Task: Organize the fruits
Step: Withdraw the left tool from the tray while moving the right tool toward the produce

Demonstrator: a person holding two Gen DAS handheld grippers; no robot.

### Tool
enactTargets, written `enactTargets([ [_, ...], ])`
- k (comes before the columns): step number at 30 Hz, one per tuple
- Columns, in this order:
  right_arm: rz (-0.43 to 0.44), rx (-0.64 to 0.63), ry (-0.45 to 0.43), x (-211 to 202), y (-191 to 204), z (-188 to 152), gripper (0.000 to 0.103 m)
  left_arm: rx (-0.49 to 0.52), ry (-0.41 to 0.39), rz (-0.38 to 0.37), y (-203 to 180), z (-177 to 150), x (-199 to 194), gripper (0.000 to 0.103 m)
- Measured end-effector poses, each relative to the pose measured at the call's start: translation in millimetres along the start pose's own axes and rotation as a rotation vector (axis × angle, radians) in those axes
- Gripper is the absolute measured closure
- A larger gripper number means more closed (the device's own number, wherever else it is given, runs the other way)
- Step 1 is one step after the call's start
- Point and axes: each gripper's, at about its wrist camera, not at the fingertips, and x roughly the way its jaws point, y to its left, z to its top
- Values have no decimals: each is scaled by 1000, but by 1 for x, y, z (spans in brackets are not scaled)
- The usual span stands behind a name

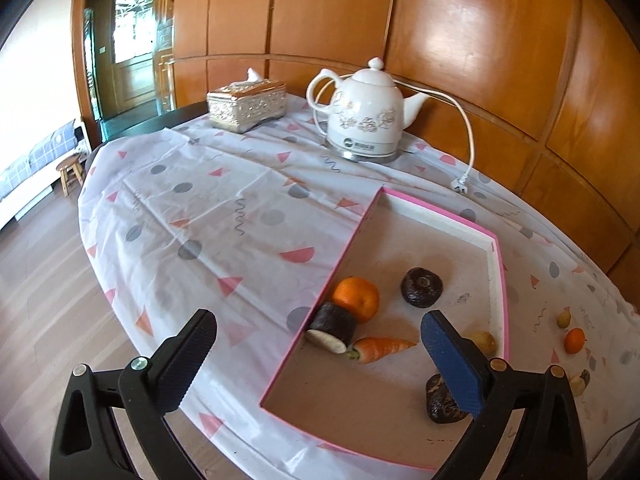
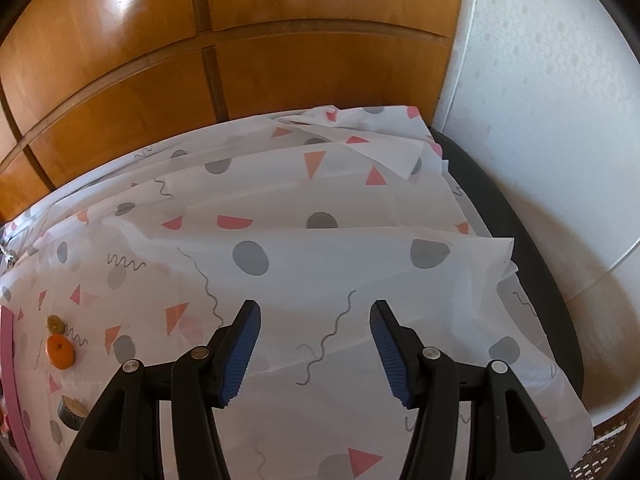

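Observation:
A pink-rimmed tray lies on the patterned tablecloth. In it are an orange, a dark cut roll-shaped piece, a carrot, a dark round fruit, a yellowish fruit and a dark lumpy fruit. My left gripper is open and empty above the tray's near left part. Outside the tray lie a small orange, a yellowish piece and a cut piece. My right gripper is open and empty over bare cloth.
A white electric kettle with its loose cord and plug and a tissue box stand at the far side. Wood panelling runs behind the table. The table edge lies to the right, the floor to the left.

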Motion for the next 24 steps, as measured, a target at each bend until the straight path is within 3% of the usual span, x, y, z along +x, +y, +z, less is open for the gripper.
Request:
enactTargets([
  [10,25,-51,-14,-1,13,-1,45,-53,26,21,25,-8,0,0],
  [17,102,-219,-12,-4,51,-9,45,-79,49,32,36,-13,2,0],
  [24,103,-324,19,4,72,-18,45,-110,68,33,44,-16,5,0],
])
